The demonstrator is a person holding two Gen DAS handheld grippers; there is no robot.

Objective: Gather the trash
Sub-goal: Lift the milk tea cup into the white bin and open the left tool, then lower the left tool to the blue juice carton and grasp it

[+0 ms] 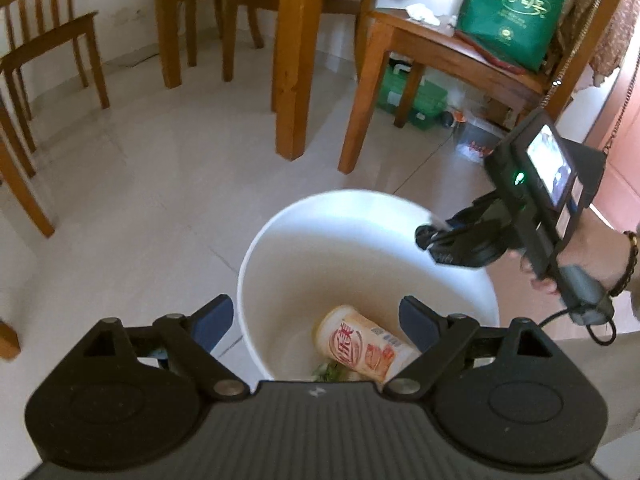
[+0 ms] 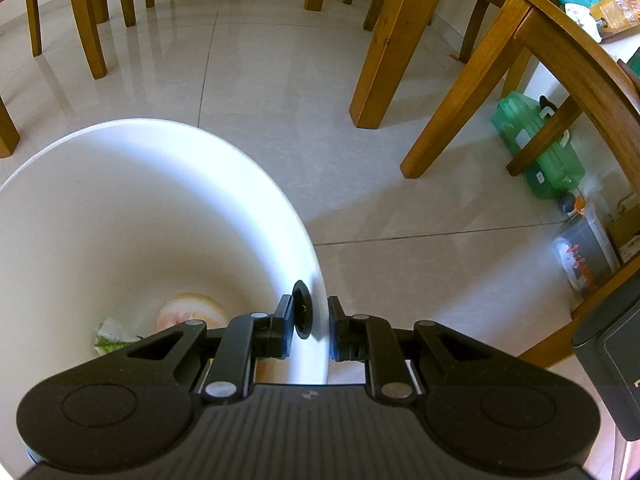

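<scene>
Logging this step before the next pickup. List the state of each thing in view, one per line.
Bin: upright on the floor, open top, rim gripped by right gripper.
Cup: lying on its side at the bin's bottom.
Green wrapper: crumpled at the bin's bottom, beside the cup.
Left gripper: jaws wide open, empty, above the bin.
Right gripper: jaws straddle the bin's rim, one inside, one outside.

green bag: large gold Chinese characters, too stylised to read surely
cup in bin: red Chinese character, blurred
</scene>
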